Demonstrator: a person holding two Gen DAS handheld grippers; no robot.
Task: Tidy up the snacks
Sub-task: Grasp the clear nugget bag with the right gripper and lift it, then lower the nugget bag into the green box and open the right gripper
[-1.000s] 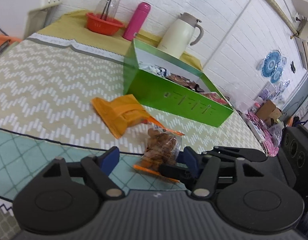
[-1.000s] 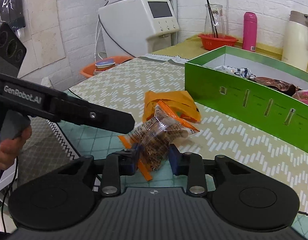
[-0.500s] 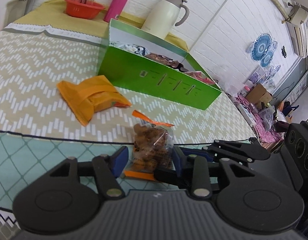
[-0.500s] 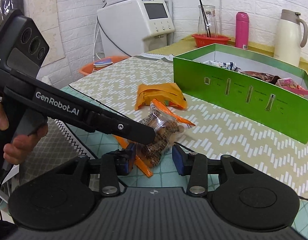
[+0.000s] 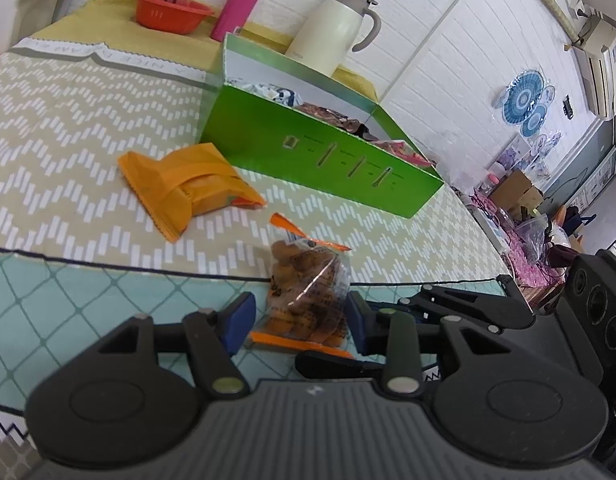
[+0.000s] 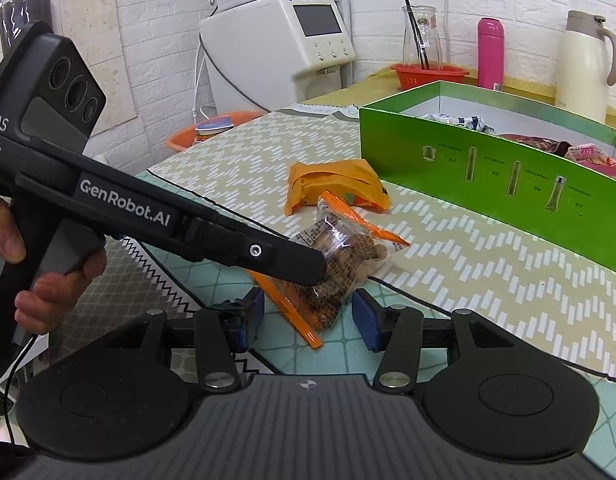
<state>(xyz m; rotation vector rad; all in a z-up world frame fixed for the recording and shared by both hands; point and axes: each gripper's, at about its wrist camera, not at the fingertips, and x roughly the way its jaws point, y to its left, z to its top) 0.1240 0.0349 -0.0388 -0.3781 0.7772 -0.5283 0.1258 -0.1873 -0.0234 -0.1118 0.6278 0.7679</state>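
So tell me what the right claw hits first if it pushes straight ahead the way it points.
Most likely the clear snack bag, which lies between the right claw's opening jaws, untouched by them. The left claw's finger presses on the bag from the side. Beyond lies the orange packet, though depth is uncertain.

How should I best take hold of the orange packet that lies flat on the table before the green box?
Probably its serrated sealed end, coming low from the near-left of the left wrist view. The orange packet lies flat, so only this thin flap fits between pads; the green box blocks the far side.
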